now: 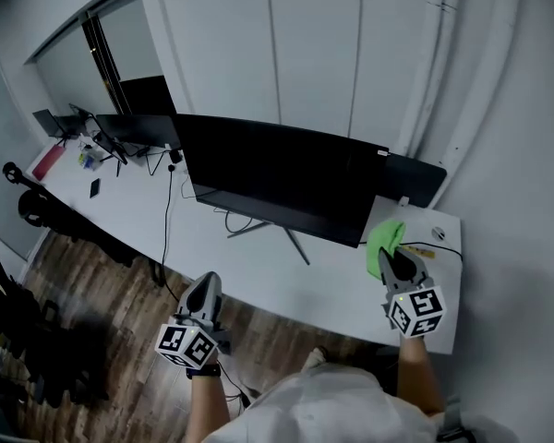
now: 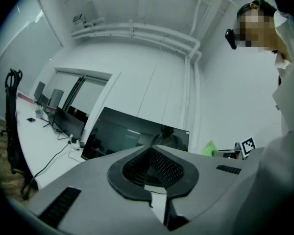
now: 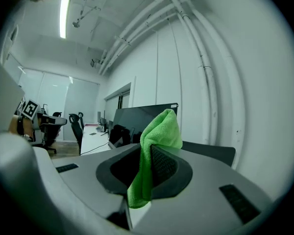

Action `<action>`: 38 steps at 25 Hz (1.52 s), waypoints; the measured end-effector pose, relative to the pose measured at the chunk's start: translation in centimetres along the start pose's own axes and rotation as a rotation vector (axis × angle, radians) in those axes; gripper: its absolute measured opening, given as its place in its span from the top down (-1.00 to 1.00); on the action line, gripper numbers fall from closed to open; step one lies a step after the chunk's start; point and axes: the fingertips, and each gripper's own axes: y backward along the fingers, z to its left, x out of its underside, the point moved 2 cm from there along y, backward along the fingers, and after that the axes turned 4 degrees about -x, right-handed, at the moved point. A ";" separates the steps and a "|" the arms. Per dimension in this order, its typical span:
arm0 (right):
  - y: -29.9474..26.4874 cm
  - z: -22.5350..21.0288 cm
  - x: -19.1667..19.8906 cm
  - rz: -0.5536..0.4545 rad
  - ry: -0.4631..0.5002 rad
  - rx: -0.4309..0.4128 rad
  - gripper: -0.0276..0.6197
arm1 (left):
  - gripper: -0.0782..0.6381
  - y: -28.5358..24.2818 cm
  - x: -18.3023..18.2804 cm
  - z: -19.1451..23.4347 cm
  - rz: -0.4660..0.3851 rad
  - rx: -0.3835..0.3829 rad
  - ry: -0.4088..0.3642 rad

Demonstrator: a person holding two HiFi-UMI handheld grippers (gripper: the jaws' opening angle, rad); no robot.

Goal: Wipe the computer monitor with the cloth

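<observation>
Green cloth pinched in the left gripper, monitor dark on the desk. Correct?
Not quite: the green cloth is pinched in the right gripper, not the left, as the right gripper view shows. The monitor is dark on the desk.

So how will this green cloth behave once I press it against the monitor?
Probably floppy: the cloth hangs in soft folds from the shut jaws of the right gripper. It looks light and soft, so it should flatten against the monitor rather than scratch. Only a pinch seems held, so hard rubbing may drag it loose.
</observation>
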 end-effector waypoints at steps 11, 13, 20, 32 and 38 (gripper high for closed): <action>-6.3 -8.7 -6.2 -0.056 0.096 0.139 0.77 | 0.73 -13.7 -0.7 -3.7 -0.015 0.193 -0.017; -7.2 -10.1 -6.8 -0.043 0.120 0.168 0.77 | 0.73 -15.6 -0.2 -4.6 -0.008 0.227 -0.027; -10.4 -12.1 -8.7 0.005 0.187 0.187 0.77 | 0.73 -20.3 1.1 -7.7 0.027 0.337 -0.047; -12.8 -11.6 -9.1 -0.042 0.171 0.102 0.77 | 0.73 -24.6 0.5 -9.6 0.057 0.435 -0.069; -13.3 -12.0 -7.2 0.002 0.132 0.086 0.77 | 0.73 -25.2 1.6 -9.3 0.086 0.444 -0.055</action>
